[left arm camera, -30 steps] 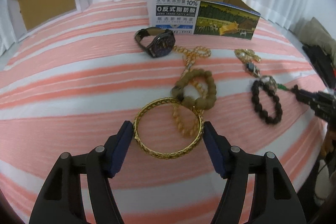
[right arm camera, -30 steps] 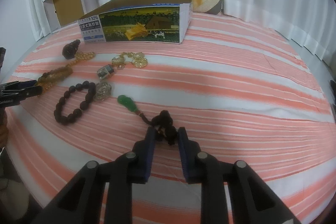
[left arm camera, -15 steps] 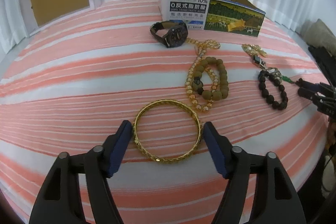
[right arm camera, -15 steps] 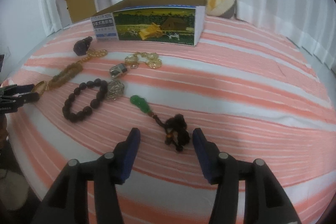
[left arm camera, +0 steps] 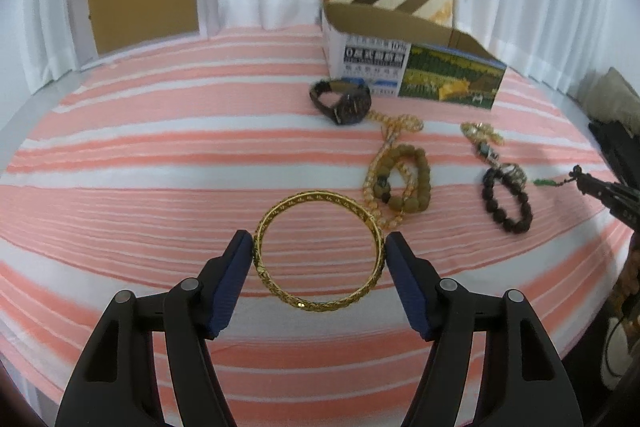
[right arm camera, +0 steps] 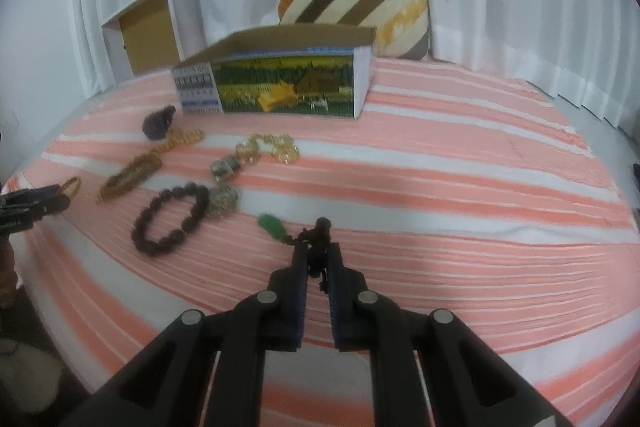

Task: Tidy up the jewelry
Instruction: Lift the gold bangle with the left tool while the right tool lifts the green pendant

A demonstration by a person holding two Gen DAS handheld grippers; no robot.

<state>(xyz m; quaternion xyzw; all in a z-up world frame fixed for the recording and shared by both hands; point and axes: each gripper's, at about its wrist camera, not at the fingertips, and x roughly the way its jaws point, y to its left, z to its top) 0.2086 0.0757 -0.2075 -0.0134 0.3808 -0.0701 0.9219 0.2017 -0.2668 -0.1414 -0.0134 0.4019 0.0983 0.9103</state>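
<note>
Left gripper [left arm camera: 319,255] jaws pinch gold bangle [left arm camera: 318,249]; right gripper [right arm camera: 318,255] jaws pinch jade pendant cord [right arm camera: 314,241]. Both well short of open carton [right arm camera: 280,83]. Watch [left arm camera: 344,103], bead bracelets near carton, unsorted; nothing visibly boxed.

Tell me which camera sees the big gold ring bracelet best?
The left wrist view: the gold bangle fills the middle, held between the left gripper's fingers, its whole pattern clear. The right wrist view only catches a small gold sliver at the left edge.

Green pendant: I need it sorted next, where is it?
In the right wrist view, the green pendant lies just left of the right gripper, right of the dark bead bracelet.
</note>
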